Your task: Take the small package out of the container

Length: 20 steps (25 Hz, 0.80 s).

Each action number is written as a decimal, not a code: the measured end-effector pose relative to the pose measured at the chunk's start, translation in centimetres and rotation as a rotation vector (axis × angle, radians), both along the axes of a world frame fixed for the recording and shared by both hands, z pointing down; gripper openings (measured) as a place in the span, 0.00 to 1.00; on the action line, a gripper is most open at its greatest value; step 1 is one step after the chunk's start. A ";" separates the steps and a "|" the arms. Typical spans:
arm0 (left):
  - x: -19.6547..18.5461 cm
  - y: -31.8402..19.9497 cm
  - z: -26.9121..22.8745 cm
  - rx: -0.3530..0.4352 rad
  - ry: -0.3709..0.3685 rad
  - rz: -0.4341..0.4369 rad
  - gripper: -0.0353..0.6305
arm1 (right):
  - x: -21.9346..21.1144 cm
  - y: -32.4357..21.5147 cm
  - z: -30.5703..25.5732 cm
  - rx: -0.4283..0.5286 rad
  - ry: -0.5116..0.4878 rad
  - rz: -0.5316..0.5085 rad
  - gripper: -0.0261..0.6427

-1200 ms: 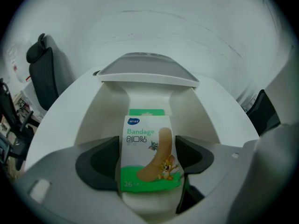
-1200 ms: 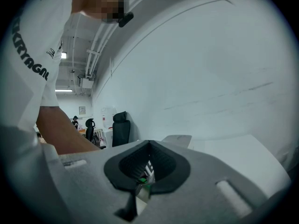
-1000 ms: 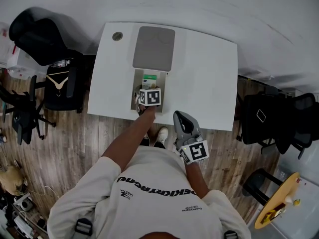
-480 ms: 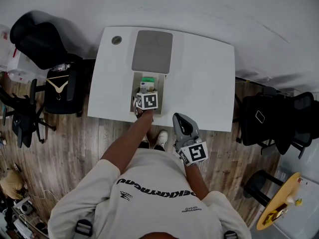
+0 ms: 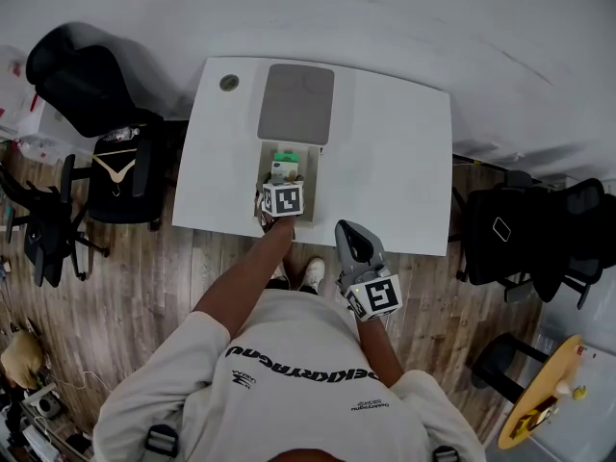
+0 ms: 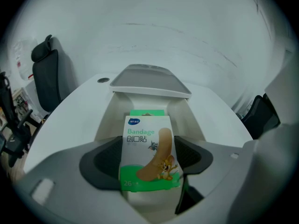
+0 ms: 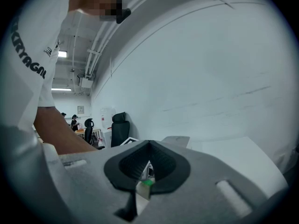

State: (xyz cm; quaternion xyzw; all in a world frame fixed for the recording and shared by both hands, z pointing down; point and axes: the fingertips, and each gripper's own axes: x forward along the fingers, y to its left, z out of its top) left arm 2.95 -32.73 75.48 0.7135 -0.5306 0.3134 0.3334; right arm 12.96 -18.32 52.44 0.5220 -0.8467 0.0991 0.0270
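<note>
Left claw (image 6: 150, 158) is down in the container (image 6: 108, 121), nose tilted steeply downward. The package (image 6: 147, 134), a bandage box, sits between its jaws. The jaws stand wide, but from the left gripper view the pads look pressed against the box's two long side edges, so we call this clamped on the package, not open. The package hasn't left the container: walls show on both sides of it, and in the head view it lies inside the rim, at the end nearer us.

The relation that matters is that the package's long axis runs away from us, along the container's length and roughly in line with the way the claw points. The jaws therefore span its short width. The grey lid (image 5: 296, 104) lies flat on the table (image 5: 395, 162) at the container's far end. We judge the clear way out is up and back toward the body, not sideways into a wall.

A green edge shows just behind the package's top. We can't tell whether it's a second box.

Right claw (image 5: 349, 231) has its jaws together with nothing in them. It is held off the table's near edge, well apart from the container. The left hand is plainly the nearer one, so we take the lift to be its job.
</note>
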 end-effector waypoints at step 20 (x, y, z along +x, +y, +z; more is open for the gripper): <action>0.0 2.4 -4.6 0.096 0.071 0.051 0.59 | -0.6 1.6 -0.7 0.016 0.014 -0.002 0.04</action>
